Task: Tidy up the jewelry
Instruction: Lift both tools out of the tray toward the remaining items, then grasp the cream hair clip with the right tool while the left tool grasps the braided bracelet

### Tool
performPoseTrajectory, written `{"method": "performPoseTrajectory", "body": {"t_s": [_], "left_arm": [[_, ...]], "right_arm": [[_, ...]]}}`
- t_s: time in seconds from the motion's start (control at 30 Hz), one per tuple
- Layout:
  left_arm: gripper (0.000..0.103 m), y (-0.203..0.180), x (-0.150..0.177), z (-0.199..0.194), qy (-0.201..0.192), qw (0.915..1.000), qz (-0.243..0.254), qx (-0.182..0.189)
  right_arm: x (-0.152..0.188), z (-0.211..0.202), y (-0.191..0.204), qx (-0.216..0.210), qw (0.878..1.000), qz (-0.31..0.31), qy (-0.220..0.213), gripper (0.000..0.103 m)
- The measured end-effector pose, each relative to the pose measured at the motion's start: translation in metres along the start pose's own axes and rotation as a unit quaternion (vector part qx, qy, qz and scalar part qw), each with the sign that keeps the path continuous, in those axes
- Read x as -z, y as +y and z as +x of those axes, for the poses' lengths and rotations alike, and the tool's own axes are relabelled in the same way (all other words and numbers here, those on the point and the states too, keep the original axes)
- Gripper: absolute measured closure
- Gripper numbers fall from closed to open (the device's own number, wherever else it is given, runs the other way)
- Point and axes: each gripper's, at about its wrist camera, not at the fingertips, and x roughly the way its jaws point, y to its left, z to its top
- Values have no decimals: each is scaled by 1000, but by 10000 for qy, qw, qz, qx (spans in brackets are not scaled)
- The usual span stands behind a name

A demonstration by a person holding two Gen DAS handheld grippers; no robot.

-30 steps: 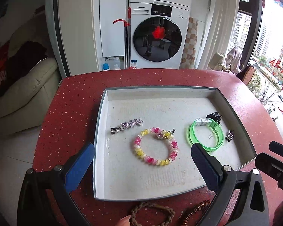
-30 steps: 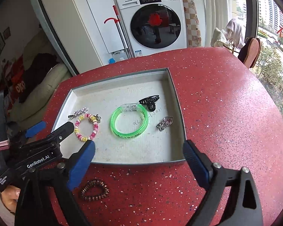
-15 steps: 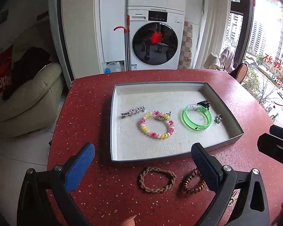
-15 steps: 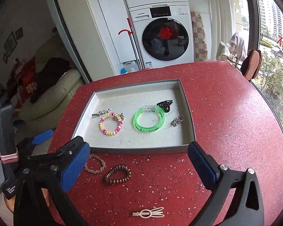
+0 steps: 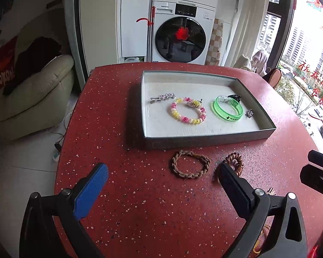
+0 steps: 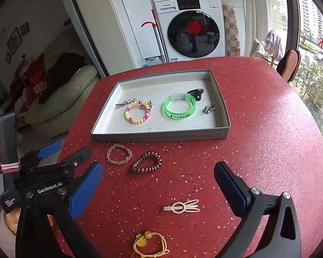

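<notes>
The red speckled surface (image 6: 258, 142) is round-edged, with wide bare room along its right edge and between the grey tray (image 6: 161, 136) and the near edge. The tray sits toward the far edge, its low straight walls enclosing a star hair clip (image 5: 162, 97), a pink-and-yellow coil bracelet (image 5: 188, 110), a translucent green bangle (image 5: 227, 108), a black claw clip (image 6: 196, 91) and a small silver charm (image 6: 208, 108).

Since a second ago both claws have drawn back from over the tray, bringing more loose pieces into view in front of it.

Just before the tray's near wall lie a braided brown band (image 6: 119, 154) and a coppery spiral hair tie (image 6: 146, 162), close together. Nearer the near edge lie a flat cream clip (image 6: 182, 206) and a yellow beaded cord tie (image 6: 149, 244).

The left claw (image 5: 161, 190) and right claw (image 6: 159, 185) are both spread wide, holding nothing.
</notes>
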Motion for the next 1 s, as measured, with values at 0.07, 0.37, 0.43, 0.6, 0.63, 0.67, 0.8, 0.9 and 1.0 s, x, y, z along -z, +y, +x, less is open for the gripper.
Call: {"method": "performPoseTrajectory", "body": {"t_s": [0.07,0.37,0.43,0.6,0.63,0.67,0.8,0.9,1.0], "left_arm": [[0,3,10,3,87,10000,-23,-30],[0,-3,36,20,440,9989,60,-130],[0,-5,36,25,519,9986,-17,-123],[0,-5,30,38,646,9973,-306,-180],[0,-3,29,39,644,9971,-369,-179],[0,-2,27,41,641,9969,-420,-191],[0,-2,21,45,627,9962,-546,-247],[0,-3,18,49,650,9955,-624,-280],[0,-5,15,55,749,9944,-676,-301]], "right_arm": [[11,2,0,-28,9999,-1,108,0],[60,7,-7,234,9985,-161,471,0],[67,9,-13,289,9980,-137,547,0],[72,12,-23,427,9973,-127,580,0],[72,13,-24,447,9972,-165,571,0],[71,13,-23,462,9971,-223,562,0],[64,17,-18,381,9955,-738,458,0],[57,21,-13,274,9888,-1397,439,4],[54,25,-11,105,9784,-1998,513,11]]}}
